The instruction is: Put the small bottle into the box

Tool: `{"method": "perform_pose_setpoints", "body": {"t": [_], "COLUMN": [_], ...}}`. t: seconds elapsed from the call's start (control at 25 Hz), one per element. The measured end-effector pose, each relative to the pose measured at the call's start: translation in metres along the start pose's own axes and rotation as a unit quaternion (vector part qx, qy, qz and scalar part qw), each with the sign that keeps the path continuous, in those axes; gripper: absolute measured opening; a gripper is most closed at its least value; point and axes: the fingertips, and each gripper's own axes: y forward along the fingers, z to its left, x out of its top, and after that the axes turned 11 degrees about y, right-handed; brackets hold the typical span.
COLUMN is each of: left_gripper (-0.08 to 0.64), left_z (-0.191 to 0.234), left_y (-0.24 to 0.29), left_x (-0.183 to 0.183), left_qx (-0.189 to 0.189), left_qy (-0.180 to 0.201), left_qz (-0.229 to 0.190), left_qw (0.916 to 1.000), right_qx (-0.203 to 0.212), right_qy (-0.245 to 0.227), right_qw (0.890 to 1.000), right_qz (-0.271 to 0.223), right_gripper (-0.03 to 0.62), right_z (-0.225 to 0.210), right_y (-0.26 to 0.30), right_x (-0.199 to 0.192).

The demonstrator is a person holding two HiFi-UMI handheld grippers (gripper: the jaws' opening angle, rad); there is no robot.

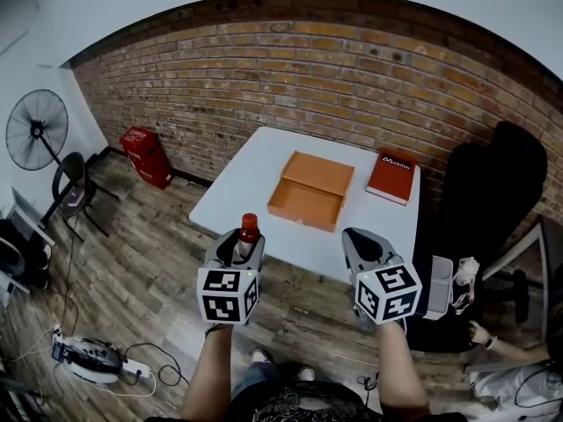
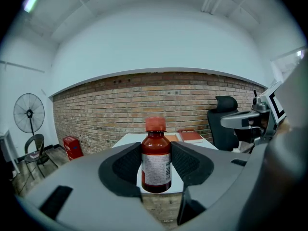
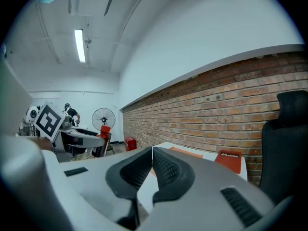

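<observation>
**Carry phase, bottle not yet over the box.** The left gripper (image 1: pixel 244 246) has its fingers (image 2: pixel 126 165) closed on the lower body of the small bottle (image 2: pixel 156 153), one pad against each side of the label. The bottle stands upright, its red cap clear above the pads. In the head view it hangs short of the near edge of the white surface (image 1: pixel 255 170), with wooden floor (image 1: pixel 158 262) beneath it. The right gripper (image 3: pixel 152 160) holds nothing; its fingers (image 3: pixel 137 170) are pressed together along a thin seam, and it hovers just beside the same edge.

The open orange box (image 1: pixel 303 202) lies mid-surface, well apart from the bottle. A red book (image 1: pixel 391 177) lies near it on the right.

**Likely failure modes:**
- **Slip in transit.** The pads bear on what looks like a smooth label, so a loosened grip or a jolt would probably drop the bottle to the floor, not the surface.
- **Wall strike.** A low approach could catch the bottle's base on the box's near wall. Nothing steadies the box, so it would probably slide towards the book.
- **Toppling on release.** The box looks shallow and the bottle stands taller than it is wide. Letting go above the box floor, or at a tilt, may tip it over.
</observation>
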Motion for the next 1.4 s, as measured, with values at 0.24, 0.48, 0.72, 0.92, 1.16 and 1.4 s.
{"method": "perform_pose_setpoints", "body": {"t": [0.24,0.48,0.72,0.92,1.16,1.4], "left_gripper": [0.209,0.209,0.209,0.209,0.209,0.209], "left_z": [0.005,0.016,0.035,0.057,0.083,0.101], "left_y": [0.026,0.062,0.108,0.151,0.205,0.248], "left_x": [0.007,0.005,0.006,0.014,0.035,0.047], "left_qx": [-0.004,-0.008,-0.035,-0.069,-0.122,-0.171], "left_qy": [0.004,0.001,0.001,0.010,0.022,0.034], "left_qz": [-0.003,-0.006,-0.002,-0.004,-0.012,-0.021], "left_qw": [1.0000,0.9999,0.9994,0.9976,0.9922,0.9844], "right_qx": [-0.004,-0.010,-0.039,-0.070,-0.120,-0.170], "right_qy": [0.001,-0.001,0.007,0.014,0.025,0.032], "right_qw": [1.000,1.000,0.999,0.997,0.992,0.985], "right_qz": [-0.006,-0.004,0.002,-0.002,-0.005,-0.017], "right_gripper": [0.021,0.021,0.021,0.021,0.021,0.021], "right_z": [-0.016,-0.034,-0.052,-0.061,-0.069,-0.077], "right_y": [0.019,0.050,0.086,0.123,0.163,0.190], "right_x": [0.008,0.008,0.011,0.024,0.041,0.058]}}
